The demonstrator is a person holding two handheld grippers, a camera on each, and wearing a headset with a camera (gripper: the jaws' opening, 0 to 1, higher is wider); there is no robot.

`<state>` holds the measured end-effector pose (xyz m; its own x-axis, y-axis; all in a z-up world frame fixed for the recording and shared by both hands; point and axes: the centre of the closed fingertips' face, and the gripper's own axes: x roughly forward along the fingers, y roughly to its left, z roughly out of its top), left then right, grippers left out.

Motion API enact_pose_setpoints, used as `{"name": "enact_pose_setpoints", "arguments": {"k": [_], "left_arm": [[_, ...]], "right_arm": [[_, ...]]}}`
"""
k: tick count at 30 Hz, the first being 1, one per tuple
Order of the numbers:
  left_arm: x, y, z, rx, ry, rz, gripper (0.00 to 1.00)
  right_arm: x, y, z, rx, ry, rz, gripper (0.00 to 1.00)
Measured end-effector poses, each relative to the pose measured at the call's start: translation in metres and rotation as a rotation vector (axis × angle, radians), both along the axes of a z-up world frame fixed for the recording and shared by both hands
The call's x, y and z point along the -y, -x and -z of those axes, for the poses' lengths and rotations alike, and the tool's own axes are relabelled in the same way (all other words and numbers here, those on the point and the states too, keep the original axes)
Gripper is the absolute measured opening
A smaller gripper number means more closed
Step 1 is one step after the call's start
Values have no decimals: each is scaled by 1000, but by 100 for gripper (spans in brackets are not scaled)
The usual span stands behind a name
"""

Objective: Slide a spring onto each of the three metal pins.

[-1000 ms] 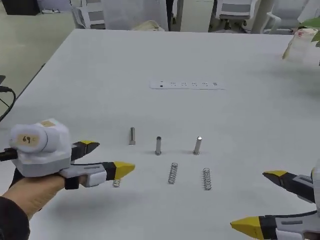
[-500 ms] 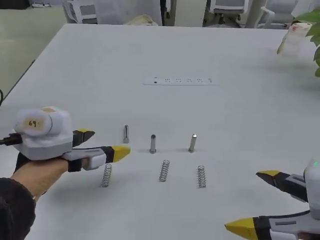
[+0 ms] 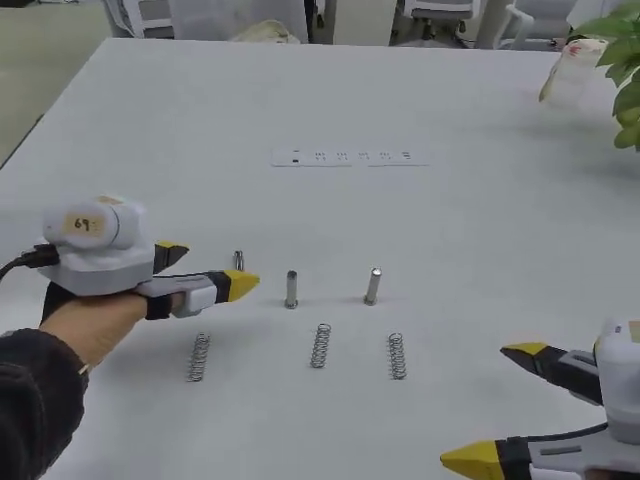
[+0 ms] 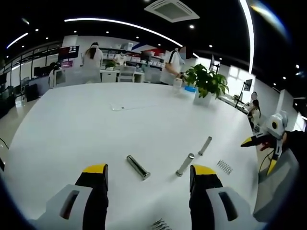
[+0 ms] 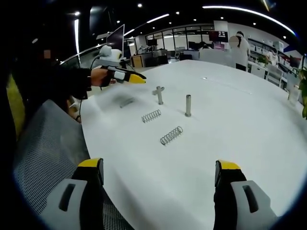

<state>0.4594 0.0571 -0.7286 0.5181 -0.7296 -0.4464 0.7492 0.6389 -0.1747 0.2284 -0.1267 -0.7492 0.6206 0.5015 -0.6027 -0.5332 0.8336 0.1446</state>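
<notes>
Left tongs (image 3: 215, 265) now across leftmost pin (image 3: 238, 259)

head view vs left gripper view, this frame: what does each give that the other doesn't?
Head view: all three springs whole, lying in a row, and the hand wrapped around the left gripper. Left gripper view: people at far desks and ceiling lights. Both: three bare pins and the right gripper, jaws apart.
</notes>
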Motion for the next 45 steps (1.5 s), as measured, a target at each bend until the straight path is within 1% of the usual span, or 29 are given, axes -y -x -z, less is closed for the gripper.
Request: {"name": "enact_pose_setpoints", "arguments": {"k": [3,5,9,14,17,21,27,30,32,36,38,42,45], "left_arm": [[4,-8,3,1,-10,-11,65],[5,-10,4,0,-13,-14,64],[7,-21,8,1,-29,-36,62],[9,-27,16,-7,-48,-47,60],[10,-29,19,-13,-49,-51,59],[11,-33,28,-20,-78,-63,55],[14,-35,35,-26,-95,-72,52],[14,-36,41,-28,-116,-81,49],[14,-37,42,-34,-113,-84,48],[17,-39,45,-32,-127,-88,45],[15,-42,48,-25,-150,-106,41],[20,-43,46,-26,-148,-98,38],[22,-45,49,-22,-172,-100,34]], "right_arm": [[0,0,1,-5,1,-2,96],[0,0,2,-7,1,-2,95],[-1,1,3,-14,1,-3,95],[-1,2,6,-23,5,-4,95],[0,3,6,-25,7,-2,95],[1,3,7,-29,9,1,95],[1,5,9,-35,10,-1,95],[1,5,10,-39,10,0,94],[1,5,11,-40,10,1,94],[2,5,12,-44,10,3,94],[3,5,12,-45,10,3,94],[4,3,12,-48,9,2,94],[6,2,11,-49,8,3,94]]}}
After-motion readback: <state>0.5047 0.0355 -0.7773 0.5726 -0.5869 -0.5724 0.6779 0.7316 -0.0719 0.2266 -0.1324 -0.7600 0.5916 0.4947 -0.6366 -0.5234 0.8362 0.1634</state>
